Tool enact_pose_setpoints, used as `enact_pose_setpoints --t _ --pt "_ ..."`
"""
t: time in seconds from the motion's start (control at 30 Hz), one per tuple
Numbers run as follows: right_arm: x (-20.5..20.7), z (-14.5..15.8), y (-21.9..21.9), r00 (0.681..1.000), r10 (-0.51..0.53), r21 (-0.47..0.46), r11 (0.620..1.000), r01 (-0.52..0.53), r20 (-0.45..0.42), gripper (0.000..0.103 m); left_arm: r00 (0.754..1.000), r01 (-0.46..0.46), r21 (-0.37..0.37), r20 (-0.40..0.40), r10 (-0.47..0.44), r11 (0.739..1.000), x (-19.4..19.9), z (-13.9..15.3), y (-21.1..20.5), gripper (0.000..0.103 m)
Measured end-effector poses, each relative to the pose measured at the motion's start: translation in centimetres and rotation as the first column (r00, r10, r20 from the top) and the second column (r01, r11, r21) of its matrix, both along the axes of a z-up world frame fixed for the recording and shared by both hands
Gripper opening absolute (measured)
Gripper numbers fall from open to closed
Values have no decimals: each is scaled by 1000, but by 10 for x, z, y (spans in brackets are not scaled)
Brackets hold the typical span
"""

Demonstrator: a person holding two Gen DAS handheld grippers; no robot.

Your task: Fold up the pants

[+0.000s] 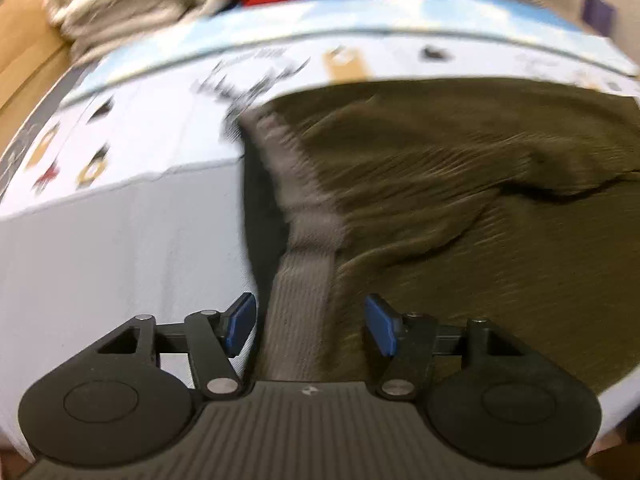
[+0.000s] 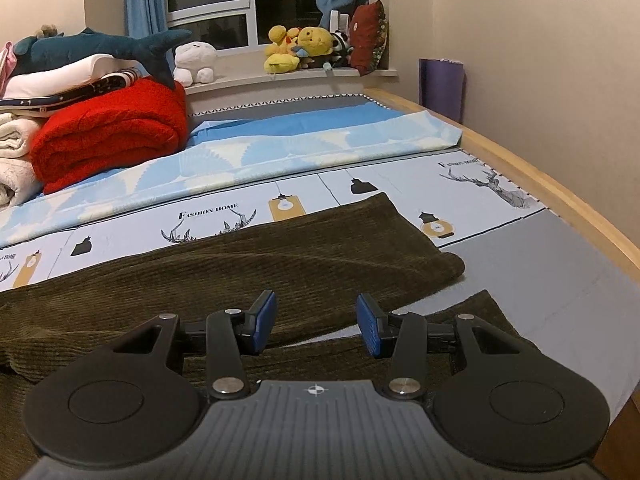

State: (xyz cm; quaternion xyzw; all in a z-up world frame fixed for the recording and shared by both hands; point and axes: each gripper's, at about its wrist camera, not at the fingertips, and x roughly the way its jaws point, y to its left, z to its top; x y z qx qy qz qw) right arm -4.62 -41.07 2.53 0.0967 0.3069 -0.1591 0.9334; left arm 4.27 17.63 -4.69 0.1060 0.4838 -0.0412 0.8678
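Note:
Dark olive corduroy pants (image 1: 460,184) lie spread on the bed. In the left wrist view their grey ribbed waistband (image 1: 302,280) runs between the fingers of my left gripper (image 1: 310,324), which is open around it. In the right wrist view the two legs (image 2: 248,268) lie side by side, hems (image 2: 452,264) pointing right. My right gripper (image 2: 316,322) is open, low over the near leg (image 2: 328,354), holding nothing.
The bed sheet (image 2: 400,184) is white with printed deer and lamps, grey near the front. A red folded blanket (image 2: 116,132) and cream blankets (image 2: 16,160) stack at the far left. Plush toys (image 2: 304,50) sit on the windowsill. The wooden bed frame (image 2: 560,196) runs along the right.

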Motion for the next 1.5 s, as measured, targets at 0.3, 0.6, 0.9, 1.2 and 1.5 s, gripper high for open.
enact_pose_setpoints --t 0.3,0.6,0.9,1.2,1.5 --pt "4 -1 10 999 39 -37 999 -40 -11 47 980 64 39 -189 -55 997 4 -24 -18 60" --pt "5 -1 12 999 40 -37 998 -40 -15 47 999 7 -3 -50 -7 1000 12 -1 -15 64" --pt "9 -1 19 997 73 -66 995 -74 -20 47 999 -17 47 -32 18 999 15 -3 -12 74" --pt "16 1 32 994 111 -110 988 -111 -9 47 999 -38 68 15 37 997 20 0 -11 74" --pt "26 -5 41 989 142 -148 978 -146 -39 47 998 -42 60 39 40 997 35 2 -22 73"
